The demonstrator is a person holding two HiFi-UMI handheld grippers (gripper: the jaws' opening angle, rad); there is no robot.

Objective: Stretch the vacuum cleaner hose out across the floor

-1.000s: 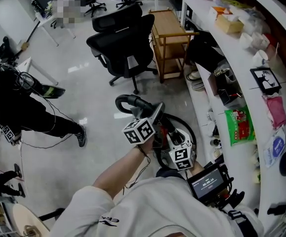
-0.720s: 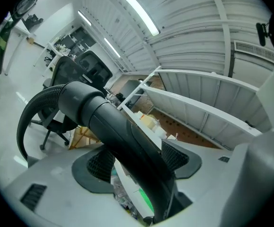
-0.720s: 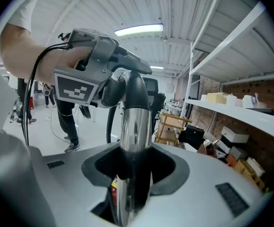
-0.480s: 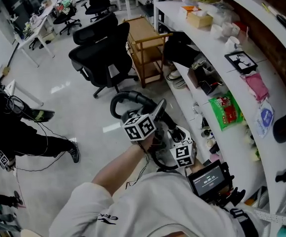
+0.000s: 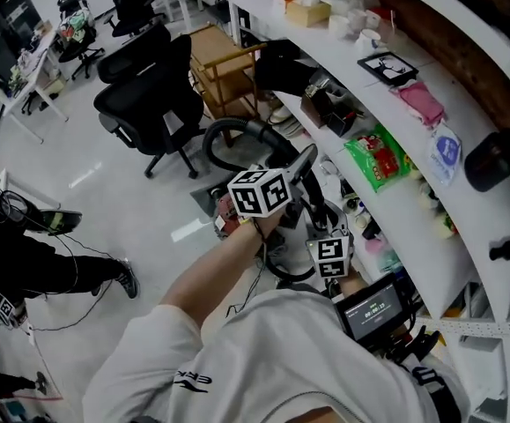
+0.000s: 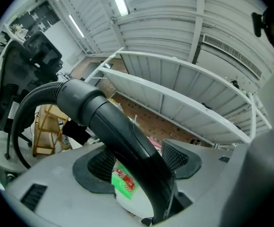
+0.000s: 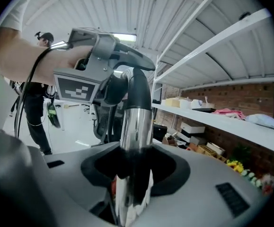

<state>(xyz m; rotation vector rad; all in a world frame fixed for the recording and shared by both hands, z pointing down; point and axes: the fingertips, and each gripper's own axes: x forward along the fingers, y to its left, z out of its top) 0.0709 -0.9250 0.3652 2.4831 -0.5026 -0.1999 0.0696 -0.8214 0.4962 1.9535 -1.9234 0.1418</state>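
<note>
The vacuum hose (image 5: 237, 132) is a black ribbed tube that arches up from the floor into a curved black handle (image 6: 122, 136). Below the handle it joins a chrome tube (image 7: 134, 136). In the head view my left gripper (image 5: 300, 173) is in the middle, shut on the black handle, its marker cube facing me. Just below and to the right, my right gripper (image 5: 321, 227) is shut on the chrome tube. The black handle fills the gap between the pads of my left gripper (image 6: 144, 174). The tube stands upright between the pads of my right gripper (image 7: 134, 171).
A white curved counter (image 5: 413, 139) with shelves runs along the right, carrying a green packet (image 5: 376, 157) and boxes. A black office chair (image 5: 149, 104) and a wooden cart (image 5: 219, 60) stand beyond the hose. A person in black (image 5: 25, 258) is at the left.
Both grippers have risen with the hose handle and tube still held. The view has swung towards the counter, so the chair and cart now sit further left and up.
</note>
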